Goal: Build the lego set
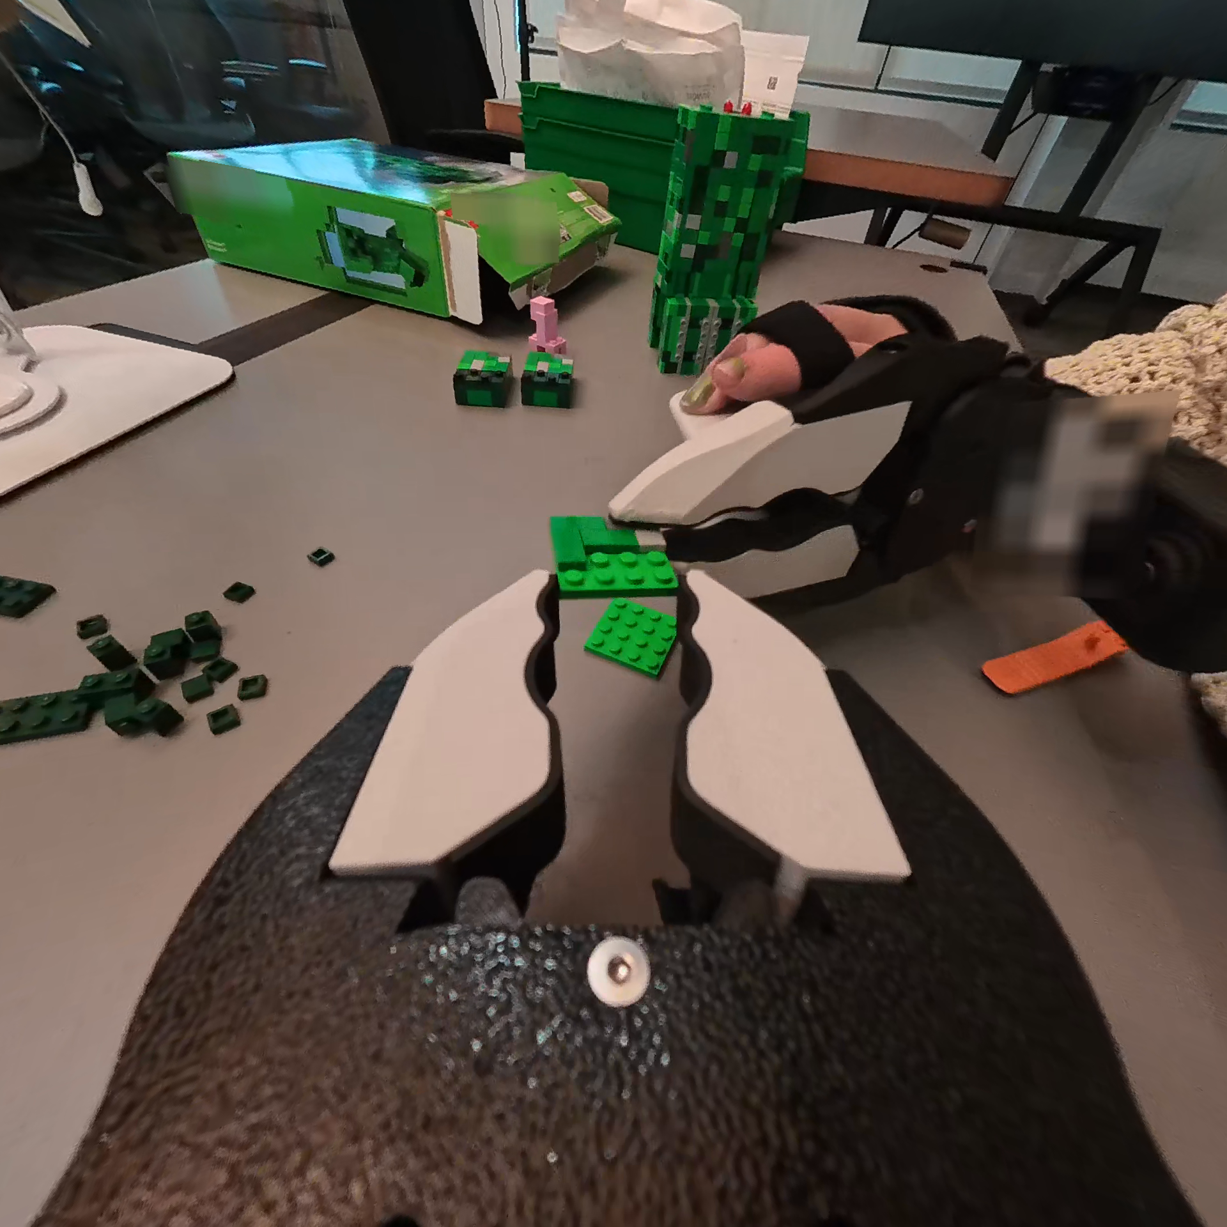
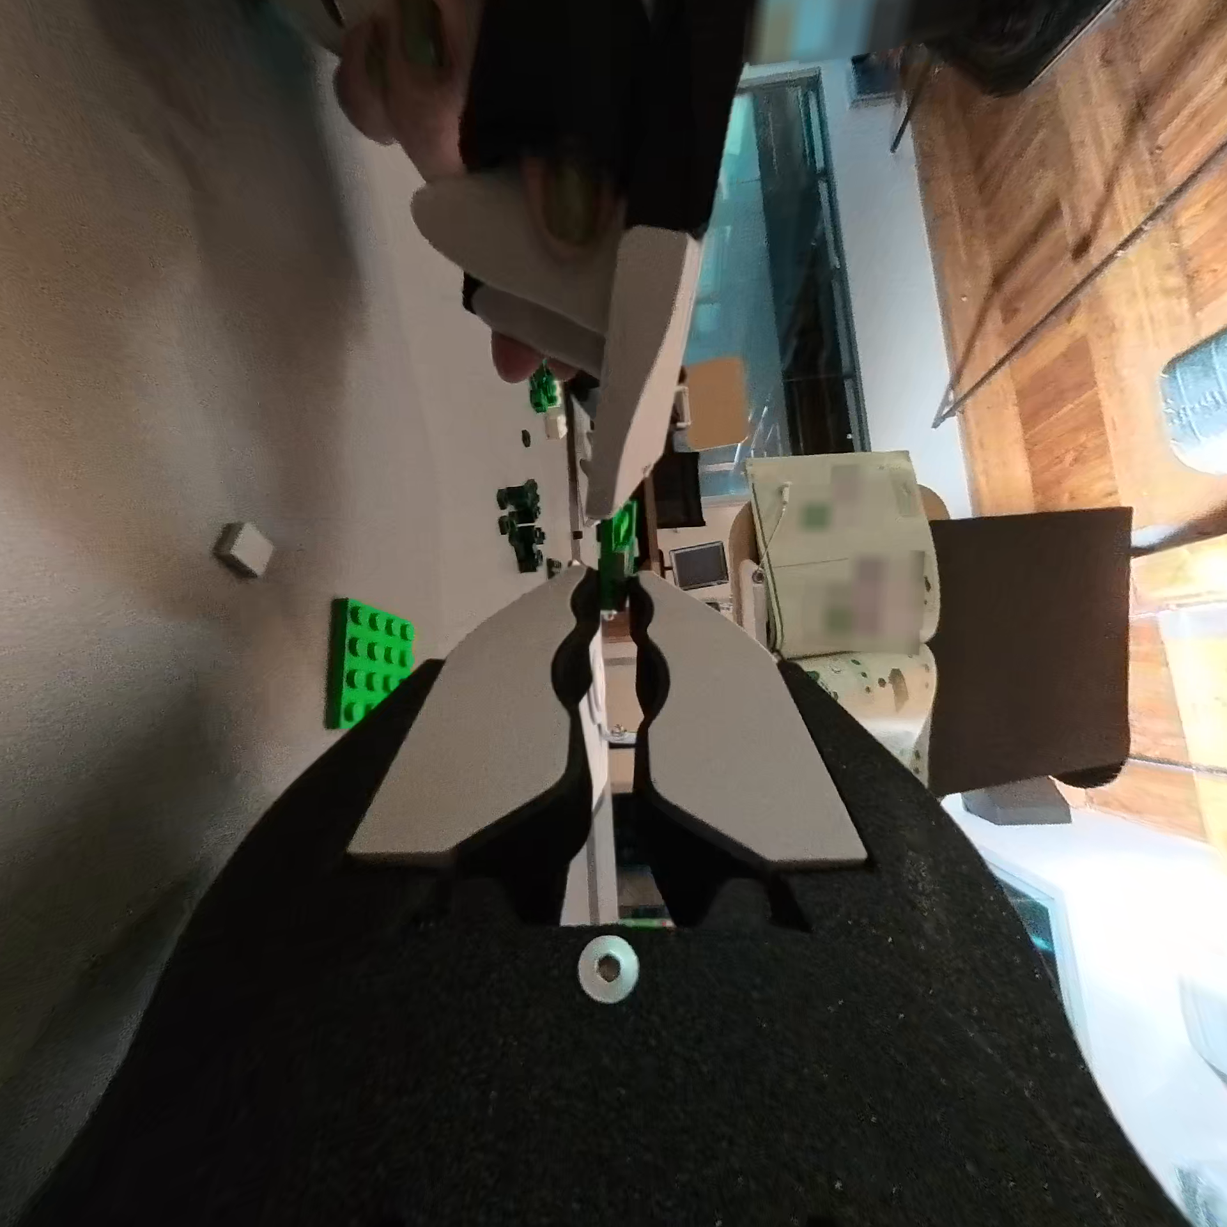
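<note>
Orange tag [image 1: 1052, 656] on grey table [image 1: 332, 478]

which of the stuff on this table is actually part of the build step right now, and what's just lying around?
In play:
- green plate assembly, gripped by the right gripper
- loose green 4x4 plate
- left gripper, jaws open around the assembly
- pile of dark green pieces

Lying about:
- set box
- finished creeper tower
- two small green cubes
- pink figure
- orange tool

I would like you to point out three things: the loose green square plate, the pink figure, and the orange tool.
loose green square plate [image 1: 632, 636]: left wrist view, middle of its studded top.
pink figure [image 1: 544, 325]: left wrist view, its body.
orange tool [image 1: 1052, 656]: left wrist view, middle of its flat face.
</note>
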`<state>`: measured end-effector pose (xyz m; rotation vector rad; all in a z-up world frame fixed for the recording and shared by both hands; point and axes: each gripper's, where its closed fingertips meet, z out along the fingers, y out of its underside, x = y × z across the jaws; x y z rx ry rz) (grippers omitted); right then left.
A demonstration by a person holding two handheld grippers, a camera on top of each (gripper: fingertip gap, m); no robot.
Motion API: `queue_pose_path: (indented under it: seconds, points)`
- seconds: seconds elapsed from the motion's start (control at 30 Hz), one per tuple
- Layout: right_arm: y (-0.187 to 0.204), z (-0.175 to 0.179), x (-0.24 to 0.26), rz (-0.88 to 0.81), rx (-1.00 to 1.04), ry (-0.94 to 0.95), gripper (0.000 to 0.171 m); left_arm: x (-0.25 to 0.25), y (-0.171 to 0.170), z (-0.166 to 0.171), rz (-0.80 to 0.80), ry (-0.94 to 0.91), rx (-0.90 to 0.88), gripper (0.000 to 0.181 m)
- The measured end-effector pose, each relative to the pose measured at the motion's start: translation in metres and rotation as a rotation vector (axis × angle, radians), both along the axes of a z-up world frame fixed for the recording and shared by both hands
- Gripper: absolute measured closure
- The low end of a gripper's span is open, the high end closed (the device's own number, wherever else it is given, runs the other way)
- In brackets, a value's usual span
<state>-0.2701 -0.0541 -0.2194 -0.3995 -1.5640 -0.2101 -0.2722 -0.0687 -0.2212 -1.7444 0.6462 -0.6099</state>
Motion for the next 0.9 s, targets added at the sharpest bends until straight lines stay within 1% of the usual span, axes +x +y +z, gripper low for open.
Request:
queue_pose_path:
  seconds: [0.1,0.17,0.23,0.27,0.3,0.37,0.5,0.57,0.6,0.63,0.67,0.7,0.73,0.8,0.87,0.9]
  points:
    - [0.002,0.001,-0.001,-0.024,0.000,0.003,0.164,-0.002,0.002,0.000,0.027,0.005,0.002,0.147]
    - [0.004,0.002,-0.001,-0.041,0.026,0.003,0.165,-0.003,0.005,0.000,0.052,0.030,0.025,0.136]
    - [0.002,0.002,-0.001,-0.034,0.016,0.002,0.165,-0.002,0.005,-0.003,0.058,0.071,0.036,0.132]
    - [0.001,0.003,-0.001,-0.035,0.016,0.007,0.165,-0.001,0.005,-0.003,0.062,0.089,0.048,0.135]
    - [0.000,0.003,-0.001,-0.035,0.019,0.006,0.165,-0.001,0.005,-0.002,0.072,0.102,0.072,0.144]
    - [0.000,0.004,-0.001,-0.033,0.025,0.011,0.165,-0.002,0.006,0.000,0.088,0.125,0.116,0.146]
    - [0.000,0.002,-0.002,-0.030,0.006,0.007,0.165,-0.002,0.006,-0.001,0.087,0.124,0.103,0.146]
    - [0.000,0.000,-0.002,-0.015,-0.050,0.001,0.164,-0.003,0.007,0.000,0.093,0.121,0.103,0.146]
    - [0.002,-0.005,0.000,-0.013,-0.123,-0.036,0.162,-0.006,0.008,-0.001,0.108,0.139,0.108,0.146]
    - [0.005,-0.014,0.004,-0.014,-0.242,-0.088,0.159,-0.011,0.010,-0.003,0.131,0.171,0.119,0.146]
    - [0.006,-0.022,0.009,-0.004,-0.396,-0.143,0.156,-0.016,0.012,-0.005,0.147,0.206,0.128,0.146]
    - [0.001,-0.032,0.016,0.043,-0.569,-0.225,0.154,-0.020,0.013,-0.008,0.152,0.233,0.131,0.146]
    - [-0.010,-0.041,0.023,0.102,-0.748,-0.315,0.155,-0.022,0.013,-0.009,0.148,0.245,0.130,0.146]
    - [-0.022,-0.045,0.031,0.131,-1.043,-0.400,0.156,-0.024,0.013,-0.008,0.132,0.233,0.130,0.146]
    - [-0.035,-0.045,0.032,0.137,-1.252,-0.461,0.153,-0.025,0.013,-0.007,0.131,0.222,0.128,0.146]
    - [-0.041,-0.047,0.032,0.131,-1.317,-0.495,0.150,-0.024,0.012,-0.008,0.127,0.225,0.129,0.146]
